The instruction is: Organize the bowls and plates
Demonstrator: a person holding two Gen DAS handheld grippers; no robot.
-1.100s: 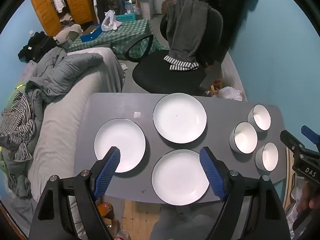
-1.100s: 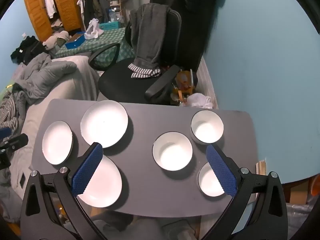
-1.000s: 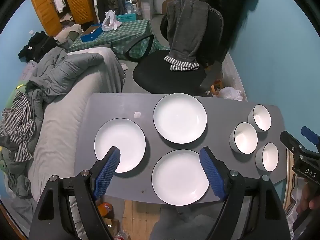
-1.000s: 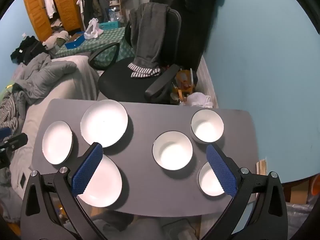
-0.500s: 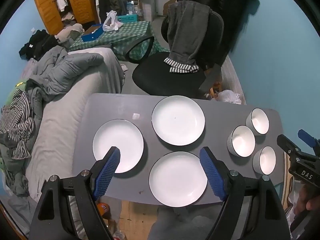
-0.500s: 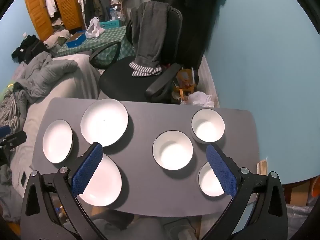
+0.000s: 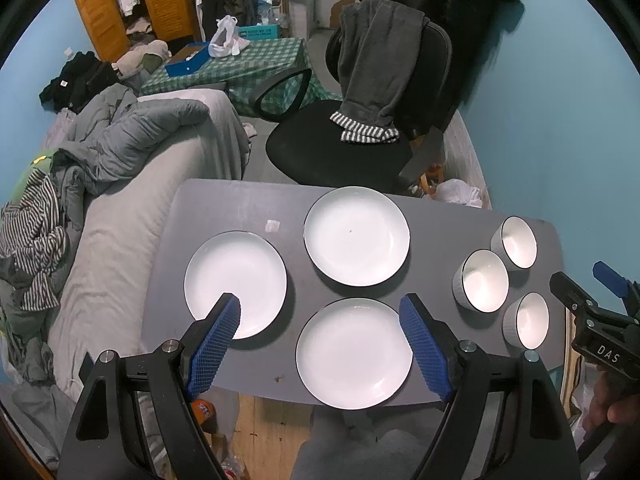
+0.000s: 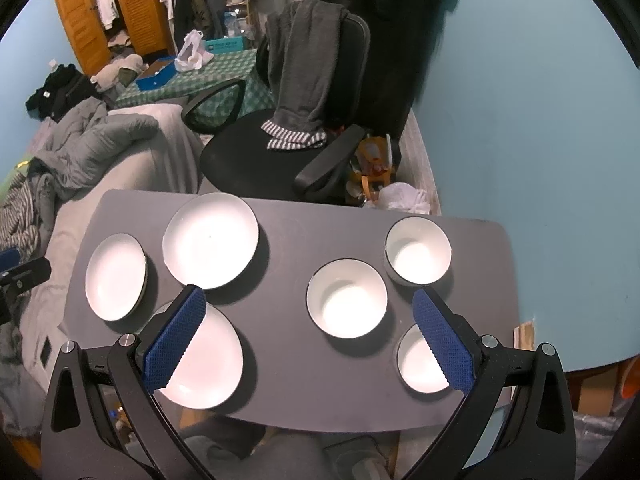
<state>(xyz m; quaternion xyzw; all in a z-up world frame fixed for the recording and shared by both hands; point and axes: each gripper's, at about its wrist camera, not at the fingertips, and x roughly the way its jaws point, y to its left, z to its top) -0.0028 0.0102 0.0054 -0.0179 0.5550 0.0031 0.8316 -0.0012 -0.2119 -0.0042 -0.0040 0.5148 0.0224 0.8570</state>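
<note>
Three white plates lie on a grey table [image 7: 436, 248]: a left plate [image 7: 235, 283], a far plate [image 7: 356, 235] and a near plate [image 7: 354, 353]. Three white bowls stand at the right: a far bowl [image 7: 516, 242], a middle bowl [image 7: 483, 286] and a near bowl [image 7: 527, 321]. My left gripper [image 7: 320, 320] is open and empty, held above the near plate. My right gripper [image 8: 308, 312] is open and empty, above the middle bowl [image 8: 346, 298], with the far bowl [image 8: 418, 250] and near bowl [image 8: 420, 364] to its right. The right gripper's body also shows in the left wrist view [image 7: 592, 332].
A black office chair [image 7: 352, 148] draped with grey clothes stands behind the table. A grey sofa [image 7: 120, 208] with heaped clothes is to the left. A blue wall [image 8: 520, 120] is close on the right. A small paper scrap [image 7: 273, 225] lies on the table.
Both grippers have drifted slightly, so the table sits a little lower in view. Plates and bowls have not moved. Both grippers stay open.
</note>
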